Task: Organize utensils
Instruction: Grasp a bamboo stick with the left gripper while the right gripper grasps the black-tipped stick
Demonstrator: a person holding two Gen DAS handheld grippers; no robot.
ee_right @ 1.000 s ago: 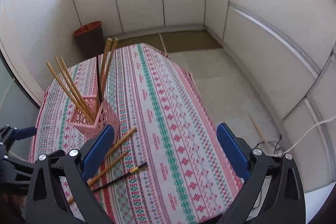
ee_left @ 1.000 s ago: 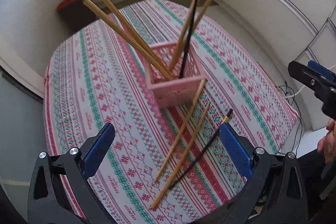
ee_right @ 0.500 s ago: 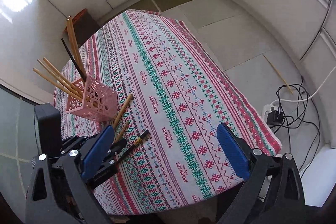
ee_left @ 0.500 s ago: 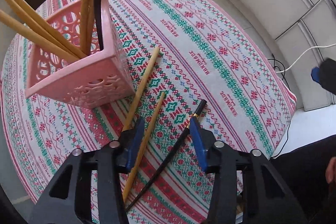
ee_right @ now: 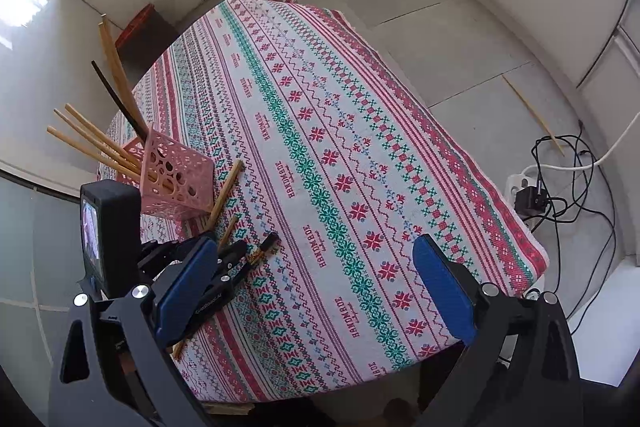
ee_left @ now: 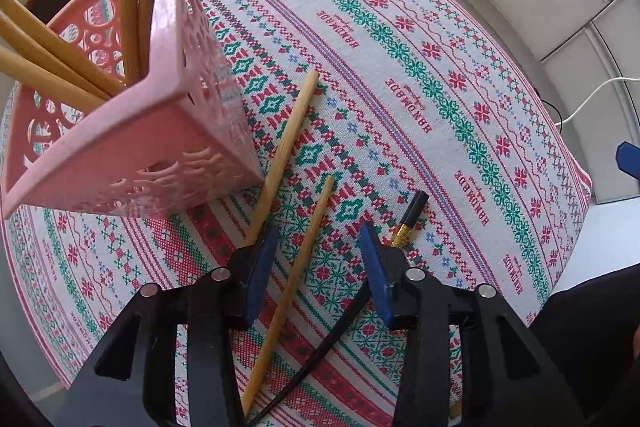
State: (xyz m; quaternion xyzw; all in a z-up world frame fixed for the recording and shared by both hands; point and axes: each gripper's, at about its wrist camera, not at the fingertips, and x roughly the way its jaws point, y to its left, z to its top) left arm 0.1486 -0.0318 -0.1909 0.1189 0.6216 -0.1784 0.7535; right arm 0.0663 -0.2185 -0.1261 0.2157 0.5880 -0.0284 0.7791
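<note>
A: Where do the utensils lie?

B: A pink basket (ee_left: 120,147) near the worktop's (ee_left: 440,75) left edge holds several chopsticks upright. Three more lie just beside it: a long wooden chopstick (ee_left: 286,147) touching its corner, a shorter wooden chopstick (ee_left: 296,267), and a black chopstick (ee_left: 410,217).

A: And the tools?

B: The left tool (ee_left: 316,269) is closing, its pads straddling the shorter wooden chopstick without pressing it. The right tool (ee_right: 316,287) stands wide, nothing between its pads.
</note>
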